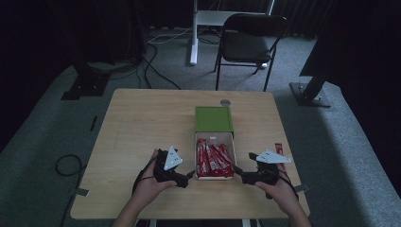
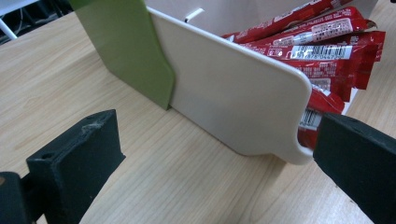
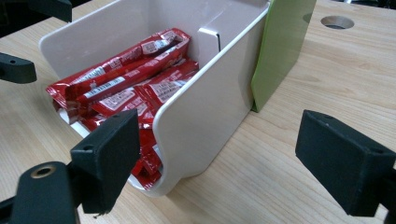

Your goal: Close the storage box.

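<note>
A white drawer tray (image 1: 230,142) full of red snack packets (image 1: 213,161) is pulled out toward me from a green sleeve (image 1: 213,119) at the table's middle. My left gripper (image 1: 189,175) sits at the tray's front left corner and stands open; the tray's side wall (image 2: 233,93) and the packets (image 2: 327,51) lie just ahead of its jaws. At the front right corner, my right gripper (image 1: 238,171) is open too, with the tray's right wall (image 3: 205,112) reaching in between its jaws (image 3: 229,158) without contact. Neither holds anything.
One loose red packet (image 1: 279,149) lies on the wooden table (image 1: 142,123) by the right hand. A round cable hole (image 1: 226,102) sits behind the green sleeve (image 3: 285,42). A folding chair (image 1: 250,40) and cables are on the floor beyond.
</note>
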`<move>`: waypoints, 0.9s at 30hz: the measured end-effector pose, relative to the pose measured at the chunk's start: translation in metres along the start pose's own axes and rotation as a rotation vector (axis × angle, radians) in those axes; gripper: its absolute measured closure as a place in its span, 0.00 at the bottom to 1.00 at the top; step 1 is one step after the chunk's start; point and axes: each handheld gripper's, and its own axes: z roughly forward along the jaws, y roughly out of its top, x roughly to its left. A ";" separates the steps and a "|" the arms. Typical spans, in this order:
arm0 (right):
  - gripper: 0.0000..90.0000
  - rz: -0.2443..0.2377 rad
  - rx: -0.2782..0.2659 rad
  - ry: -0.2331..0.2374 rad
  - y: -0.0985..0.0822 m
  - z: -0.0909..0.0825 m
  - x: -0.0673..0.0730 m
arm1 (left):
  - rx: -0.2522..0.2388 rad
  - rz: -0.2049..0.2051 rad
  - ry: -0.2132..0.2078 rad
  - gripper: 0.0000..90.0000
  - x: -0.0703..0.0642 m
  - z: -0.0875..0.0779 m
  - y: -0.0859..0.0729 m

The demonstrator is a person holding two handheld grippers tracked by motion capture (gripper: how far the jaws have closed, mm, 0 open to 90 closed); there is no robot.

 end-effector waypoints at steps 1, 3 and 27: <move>0.15 0.002 -0.002 0.001 0.000 0.001 0.000 | -0.002 -0.001 0.000 0.02 0.000 0.001 0.002; 0.15 0.000 -0.004 0.001 -0.001 0.001 -0.001 | -0.009 -0.001 0.003 0.02 0.001 0.002 0.004; 0.13 0.009 0.011 0.008 0.001 0.009 -0.010 | -0.007 -0.045 -0.018 0.02 0.008 0.016 0.009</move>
